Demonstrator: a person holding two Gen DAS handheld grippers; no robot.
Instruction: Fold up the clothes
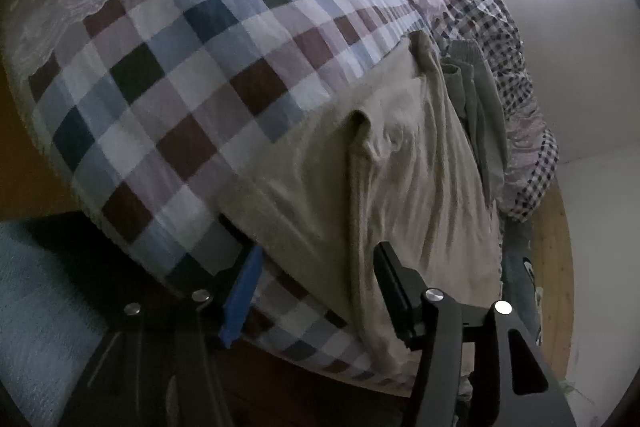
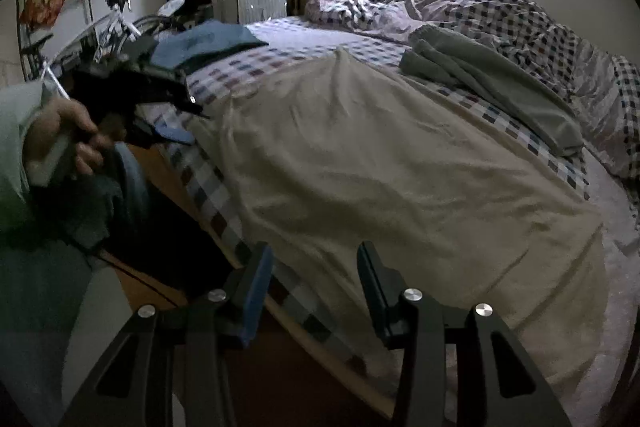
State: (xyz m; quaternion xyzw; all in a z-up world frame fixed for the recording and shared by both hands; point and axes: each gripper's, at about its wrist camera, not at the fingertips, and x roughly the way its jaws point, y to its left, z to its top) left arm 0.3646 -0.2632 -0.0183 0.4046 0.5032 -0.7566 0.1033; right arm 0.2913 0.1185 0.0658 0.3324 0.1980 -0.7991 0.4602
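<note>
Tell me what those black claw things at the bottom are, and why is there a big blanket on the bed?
Those claws are two grabbing tools, one in each of a person's hands, each with a camera looking along its fingers. One picture comes from the left gripper, the other from the right gripper. The "blanket" is a beige garment spread on the checkered bedsheet, waiting to be folded. A grey-green garment lies behind it. Both claws are open, holding nothing. The person's hand holds the left tool.

Grey garment [image 2: 492, 87] and crumpled duvet [image 2: 520, 15] crowd bed's far side.
</note>
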